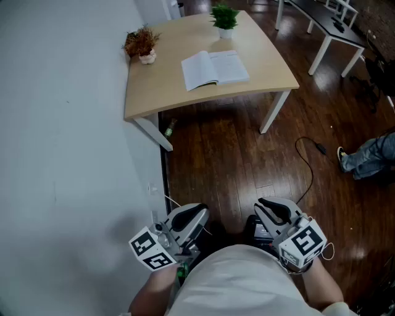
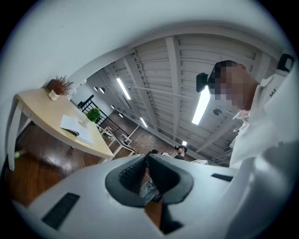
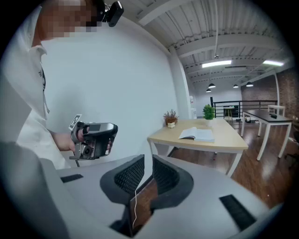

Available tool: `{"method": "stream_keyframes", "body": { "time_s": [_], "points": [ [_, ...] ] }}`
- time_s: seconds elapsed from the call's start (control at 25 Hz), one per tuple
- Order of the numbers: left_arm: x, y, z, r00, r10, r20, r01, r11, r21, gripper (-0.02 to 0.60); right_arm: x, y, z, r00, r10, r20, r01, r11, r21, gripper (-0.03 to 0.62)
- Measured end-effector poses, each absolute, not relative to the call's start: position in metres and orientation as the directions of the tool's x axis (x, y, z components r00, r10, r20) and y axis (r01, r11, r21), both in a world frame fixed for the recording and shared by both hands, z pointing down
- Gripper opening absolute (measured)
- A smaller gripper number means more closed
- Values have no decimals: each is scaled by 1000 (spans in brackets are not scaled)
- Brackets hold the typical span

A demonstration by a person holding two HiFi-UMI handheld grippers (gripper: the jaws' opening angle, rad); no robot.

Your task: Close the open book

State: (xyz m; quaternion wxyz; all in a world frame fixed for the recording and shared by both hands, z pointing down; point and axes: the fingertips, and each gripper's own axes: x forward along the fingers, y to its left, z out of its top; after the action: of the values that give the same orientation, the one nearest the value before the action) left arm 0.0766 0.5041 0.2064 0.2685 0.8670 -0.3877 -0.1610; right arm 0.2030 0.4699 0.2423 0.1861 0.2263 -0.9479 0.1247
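The open book [image 1: 215, 69] lies flat, pages up, on the light wooden table [image 1: 154, 86] far ahead of me. It also shows in the left gripper view as the book [image 2: 77, 129] and in the right gripper view as the book [image 3: 198, 135]. Both grippers hang low by my body, far short of the table. My left gripper [image 1: 199, 215] is shut with nothing in it, jaws meeting in its own view [image 2: 146, 164]. My right gripper [image 1: 264, 207] looks shut and empty too [image 3: 148, 169].
A dried plant [image 1: 141, 44] and a green potted plant [image 1: 224, 18] stand on the table near the book. A white wall runs along the left. On the wood floor lie a black cable [image 1: 308, 162] and a seated person's leg [image 1: 369, 157]; a bottle [image 1: 168, 128] sits under the table.
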Motion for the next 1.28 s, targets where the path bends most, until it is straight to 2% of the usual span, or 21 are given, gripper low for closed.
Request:
{"method": "stream_keyframes", "body": {
  "time_s": [0.6,1.0,1.28],
  "points": [
    [36,474,221,626,-778,-49,-603,-523,602,-2,178,425,250,-786,-444,430,-509,860,-41,34],
    [11,376,230,507,-862,3,-695,-407,593,-2,145,314,269,-837,-335,432,-398,915,-62,34],
    [15,286,229,450,-892,37,-726,-342,597,-2,143,221,273,-827,-286,485,-303,952,46,34]
  ]
}}
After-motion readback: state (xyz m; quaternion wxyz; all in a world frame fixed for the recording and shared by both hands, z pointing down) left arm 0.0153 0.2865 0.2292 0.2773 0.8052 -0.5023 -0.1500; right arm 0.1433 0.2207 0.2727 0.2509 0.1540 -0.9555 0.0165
